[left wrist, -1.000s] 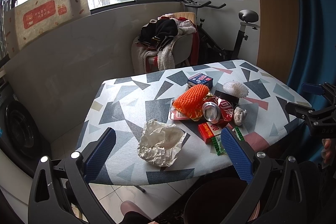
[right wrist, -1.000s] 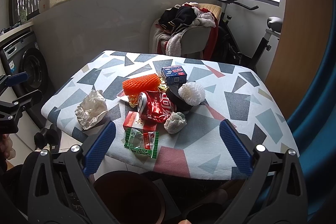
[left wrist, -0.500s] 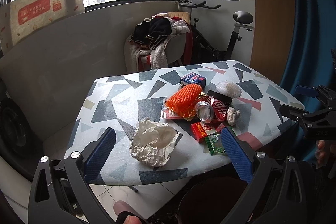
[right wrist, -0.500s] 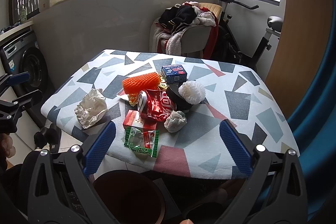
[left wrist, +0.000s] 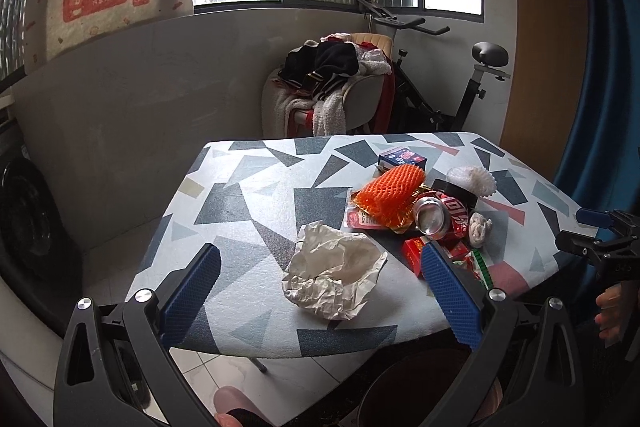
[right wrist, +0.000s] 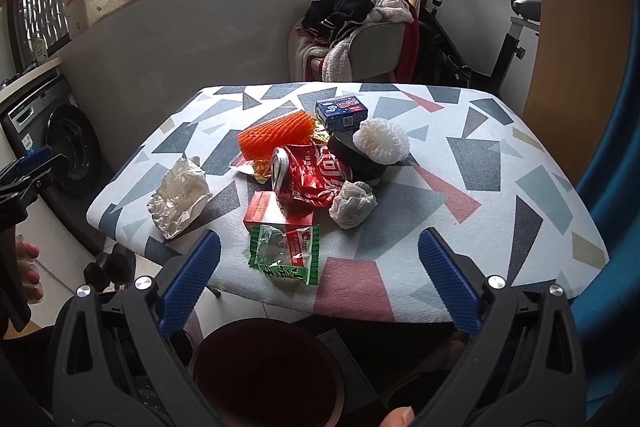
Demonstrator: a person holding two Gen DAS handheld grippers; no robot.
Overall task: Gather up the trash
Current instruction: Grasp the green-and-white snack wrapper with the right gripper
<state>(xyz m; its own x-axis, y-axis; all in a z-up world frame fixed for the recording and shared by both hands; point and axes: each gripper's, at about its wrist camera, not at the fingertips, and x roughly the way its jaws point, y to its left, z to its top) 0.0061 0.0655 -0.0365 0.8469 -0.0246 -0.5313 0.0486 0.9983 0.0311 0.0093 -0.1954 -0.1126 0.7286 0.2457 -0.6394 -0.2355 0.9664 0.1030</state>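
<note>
Trash lies on a patterned table (left wrist: 248,187) (right wrist: 520,163): crumpled paper (left wrist: 334,271) (right wrist: 180,195), orange foam net (left wrist: 390,191) (right wrist: 276,137), crushed red can (left wrist: 440,217) (right wrist: 310,181), red box (right wrist: 266,211), green wrapper (right wrist: 286,253), white tissue ball (right wrist: 352,203), white foam net (right wrist: 382,141), blue box (right wrist: 340,113). My left gripper (left wrist: 320,293) is open and empty, just short of the crumpled paper. My right gripper (right wrist: 318,281) is open and empty, before the green wrapper. A brown bin (right wrist: 266,375) (left wrist: 432,391) stands below the table's front edge.
A chair piled with clothes (left wrist: 332,83) and an exercise bike (left wrist: 448,83) stand behind the table. A washing machine (right wrist: 52,135) is at the left. A blue curtain (left wrist: 600,67) hangs at the right. Each gripper shows at the other view's edge: the right one (left wrist: 600,243), the left one (right wrist: 24,175).
The left gripper has moved closer to the table, toward the crumpled paper. The right gripper has edged forward a little. Both stay open and empty.
</note>
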